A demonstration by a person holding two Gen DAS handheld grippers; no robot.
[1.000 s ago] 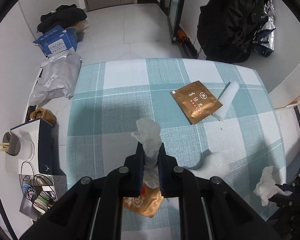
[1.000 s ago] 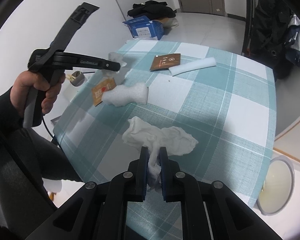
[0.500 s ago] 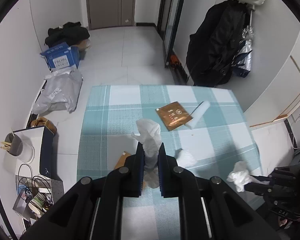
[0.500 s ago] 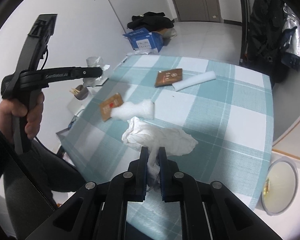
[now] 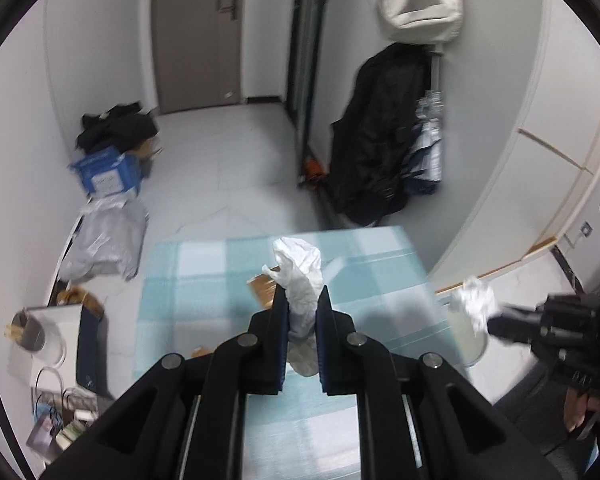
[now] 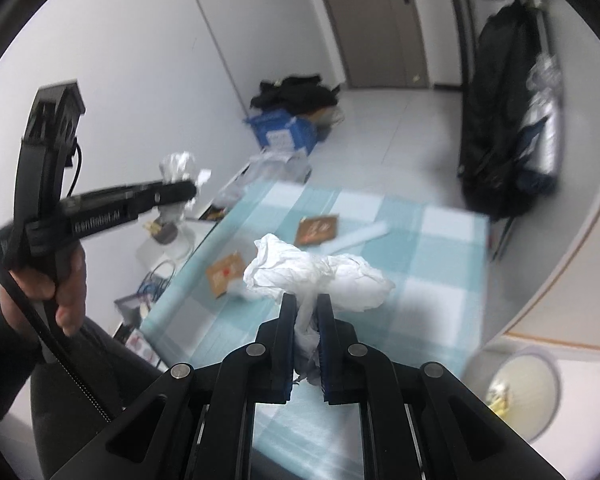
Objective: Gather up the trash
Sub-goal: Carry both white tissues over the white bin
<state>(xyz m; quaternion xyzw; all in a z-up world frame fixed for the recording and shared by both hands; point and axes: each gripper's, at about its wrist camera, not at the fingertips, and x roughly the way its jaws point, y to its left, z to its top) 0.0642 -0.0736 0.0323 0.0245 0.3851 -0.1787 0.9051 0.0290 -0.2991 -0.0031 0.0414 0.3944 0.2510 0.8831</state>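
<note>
My left gripper is shut on a crumpled white tissue that sticks up between its pads, high above the teal checked table. My right gripper is shut on a second, wider white tissue, also lifted off the table. Each gripper shows in the other's view: the left gripper with its tissue at the left, the right gripper with its tissue at the right. On the table lie a brown packet, an orange-brown packet and a white foam strip.
A round bin stands on the floor right of the table, with some scraps inside. Left of the table are a blue box, grey bags and a low shelf with a cup. Dark coats hang beyond.
Both grippers have risen with their tissues; the table looks smaller and farther below. The view now takes in more of the room and the bin.
</note>
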